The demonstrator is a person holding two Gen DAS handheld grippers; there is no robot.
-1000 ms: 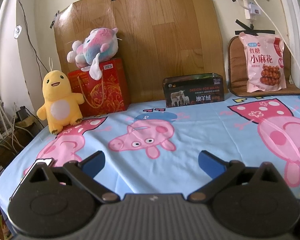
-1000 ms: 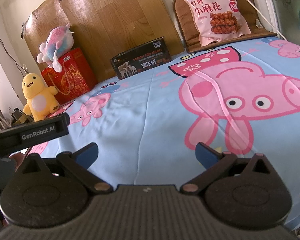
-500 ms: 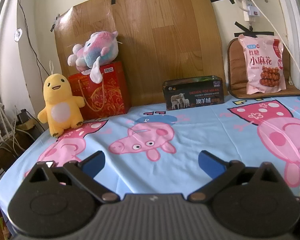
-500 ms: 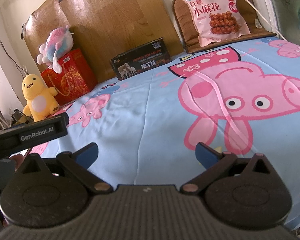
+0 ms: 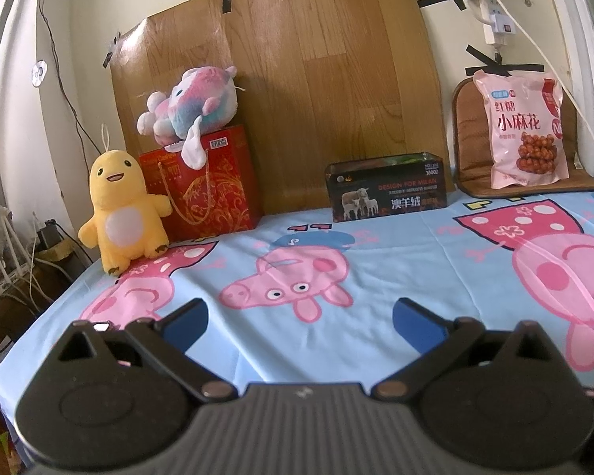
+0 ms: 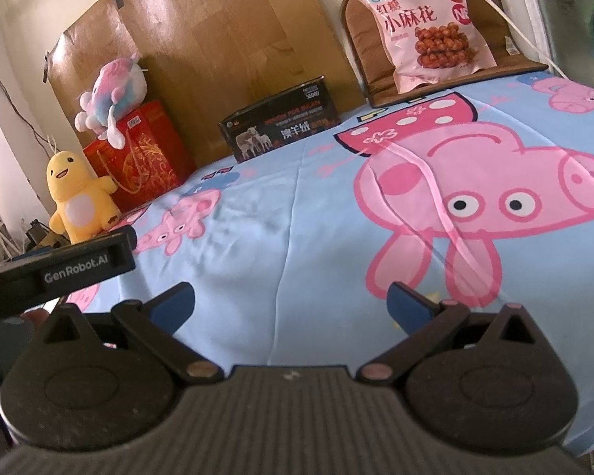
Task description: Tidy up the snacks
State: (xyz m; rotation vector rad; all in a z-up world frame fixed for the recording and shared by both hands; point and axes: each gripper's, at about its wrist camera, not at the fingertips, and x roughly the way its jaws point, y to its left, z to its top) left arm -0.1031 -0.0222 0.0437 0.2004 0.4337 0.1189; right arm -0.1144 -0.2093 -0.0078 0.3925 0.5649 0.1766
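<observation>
Snack bag [image 5: 526, 131]: one, pink, printed with red characters and a photo of brown twists. It stands upright at the far right corner of the bed [image 5: 396, 269], leaning on a brown cushion [image 5: 468, 146] against the wall. In the right wrist view a white cable [image 6: 491, 4] crosses its upper right corner.

Dark box [image 5: 386, 190]: one, printed with sheep and white lettering, at the bed's far edge, against the wood-grain board [image 5: 297, 79]. It stands well apart from the snack bag. Its top is barely visible, so its contents cannot be told.

Red gift bag [image 5: 204, 186]: one, at the far left corner, with gold pattern and cord handles.

Plush toys: two. One pink-and-blue plush [image 5: 190, 109] lies on top of the red gift bag; one yellow plush [image 5: 120, 206] stands just beside that bag, at the bed's left edge.

Bed sheet: one, light blue with pink cartoon pigs; the middle of the bed carries nothing else.

Left gripper [image 5: 299, 318]: one, jaws spread wide, holding nothing, above the near edge. Its body also shows at the left edge of the right wrist view, cut off.

Right gripper [image 6: 291, 303]: one, jaws spread wide, holding nothing, above the near edge.

Cables and objects beyond the bed's left edge are too cluttered to make out.
</observation>
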